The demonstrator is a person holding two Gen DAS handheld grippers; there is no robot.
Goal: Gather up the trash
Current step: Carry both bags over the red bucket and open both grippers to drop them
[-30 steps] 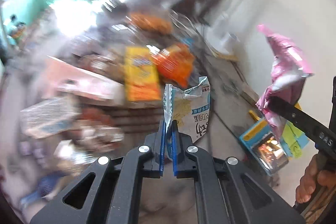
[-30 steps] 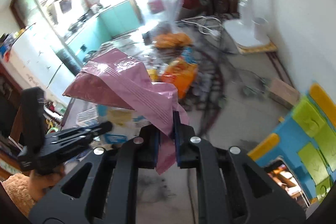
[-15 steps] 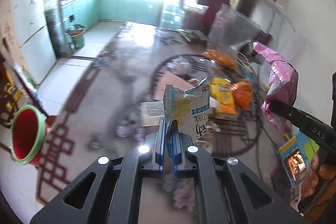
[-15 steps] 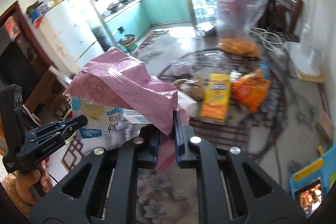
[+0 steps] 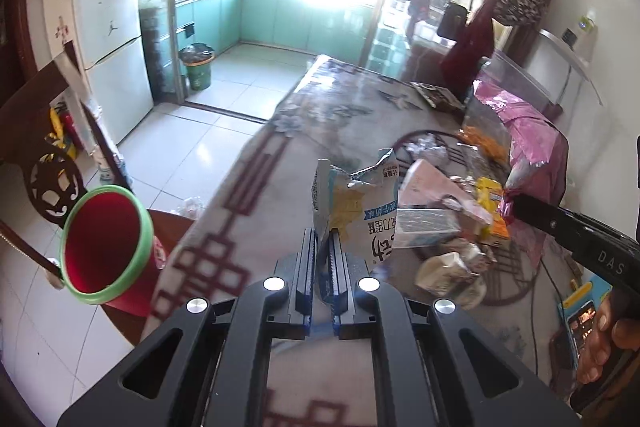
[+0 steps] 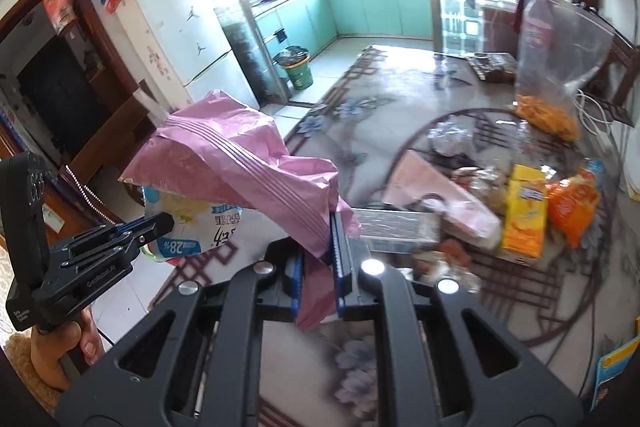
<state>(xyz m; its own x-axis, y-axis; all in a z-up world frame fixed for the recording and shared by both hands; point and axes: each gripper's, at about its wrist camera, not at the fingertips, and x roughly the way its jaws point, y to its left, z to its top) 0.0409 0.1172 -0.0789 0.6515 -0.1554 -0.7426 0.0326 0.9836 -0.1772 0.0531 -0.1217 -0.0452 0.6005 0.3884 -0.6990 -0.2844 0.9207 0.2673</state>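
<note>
My left gripper [image 5: 322, 247] is shut on a torn white and blue snack wrapper [image 5: 360, 203], held upright above the patterned table [image 5: 280, 147]. My right gripper [image 6: 318, 227] is shut on a crumpled pink plastic bag [image 6: 240, 155]. In the left wrist view the pink bag [image 5: 532, 143] hangs at the right, pinched by the right gripper [image 5: 510, 205]. In the right wrist view the white wrapper [image 6: 192, 223] shows under the pink bag, clamped by the left gripper [image 6: 166, 221]. A red bin with a green rim [image 5: 104, 243] stands open beside the table's left edge.
More litter lies on the table: a yellow box [image 6: 524, 211], an orange packet [image 6: 572, 203], a pink carton [image 6: 436, 191], a clear bag of orange snacks [image 6: 556, 67]. A fridge [image 5: 108, 27] and a green kitchen bin [image 5: 198, 67] stand beyond, across tiled floor.
Both views have swung left from the litter pile toward the table's left edge and kitchen; the red bin has come into the left wrist view. Both wrappers stay clamped.
</note>
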